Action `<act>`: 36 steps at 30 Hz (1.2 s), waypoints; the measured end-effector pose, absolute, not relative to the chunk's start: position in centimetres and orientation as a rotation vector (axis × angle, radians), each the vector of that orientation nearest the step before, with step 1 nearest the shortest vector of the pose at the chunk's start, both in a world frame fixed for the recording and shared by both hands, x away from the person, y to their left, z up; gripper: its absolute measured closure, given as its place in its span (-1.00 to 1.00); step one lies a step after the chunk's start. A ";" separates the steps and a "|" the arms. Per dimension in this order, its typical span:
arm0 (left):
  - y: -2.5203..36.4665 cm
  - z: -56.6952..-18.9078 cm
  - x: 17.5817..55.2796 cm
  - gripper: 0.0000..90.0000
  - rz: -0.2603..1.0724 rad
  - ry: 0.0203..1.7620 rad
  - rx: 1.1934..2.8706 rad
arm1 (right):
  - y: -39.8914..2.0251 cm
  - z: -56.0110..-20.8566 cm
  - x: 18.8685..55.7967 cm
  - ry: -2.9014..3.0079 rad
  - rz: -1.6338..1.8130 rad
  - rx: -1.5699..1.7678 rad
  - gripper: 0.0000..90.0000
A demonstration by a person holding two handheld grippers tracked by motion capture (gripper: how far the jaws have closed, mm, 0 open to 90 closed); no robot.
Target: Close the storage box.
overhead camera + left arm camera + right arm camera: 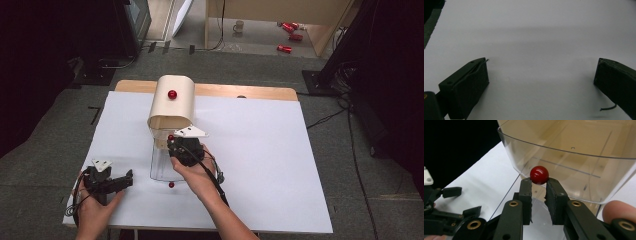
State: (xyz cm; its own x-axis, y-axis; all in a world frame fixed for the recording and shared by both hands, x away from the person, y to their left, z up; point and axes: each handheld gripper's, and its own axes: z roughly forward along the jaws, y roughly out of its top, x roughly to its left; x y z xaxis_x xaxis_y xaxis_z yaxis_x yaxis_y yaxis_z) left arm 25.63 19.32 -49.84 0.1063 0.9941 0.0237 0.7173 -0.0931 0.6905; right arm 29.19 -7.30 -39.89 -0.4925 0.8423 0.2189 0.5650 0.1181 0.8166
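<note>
My right gripper is shut on a small red ball, pinched at the jaw tips right at the rim of a clear plastic container. From the high view, that gripper and its ball sit at the container's open front, under a beige curved cover with a red knob. A second red ball lies on the white sheet just in front of the container. My left gripper rests at the lower left, open, with only white sheet between its jaws.
The white sheet covers the wooden table, with broad bare room to the right of the container. The left gripper lies close to the left of my right gripper. Floor cables, red cans and a mug lie beyond the table.
</note>
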 end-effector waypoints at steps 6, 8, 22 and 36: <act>19.3 -49.8 25.6 -1.00 0.691 1.663 1.873 | -7.1 -39.7 29.5 2.118 1.297 1.350 0.69; 19.3 -49.8 25.6 -1.00 0.691 1.663 1.872 | -7.2 -39.8 29.6 2.121 1.304 1.357 0.69; 19.3 -49.8 25.6 -1.00 0.688 1.663 1.875 | -8.1 -40.2 27.0 2.184 1.243 1.244 -0.98; 19.3 -49.8 25.6 -1.00 0.690 1.664 1.874 | -8.8 -41.9 23.2 2.214 1.255 1.269 -1.00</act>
State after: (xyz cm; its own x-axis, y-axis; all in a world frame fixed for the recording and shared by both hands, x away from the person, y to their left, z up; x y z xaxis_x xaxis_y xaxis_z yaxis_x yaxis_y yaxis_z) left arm 25.63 19.32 -49.83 0.1086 0.9938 0.0247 0.7197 -0.0958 0.6877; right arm 23.24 -8.79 -41.87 -0.5666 0.8090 0.1565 0.5496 0.2296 0.8033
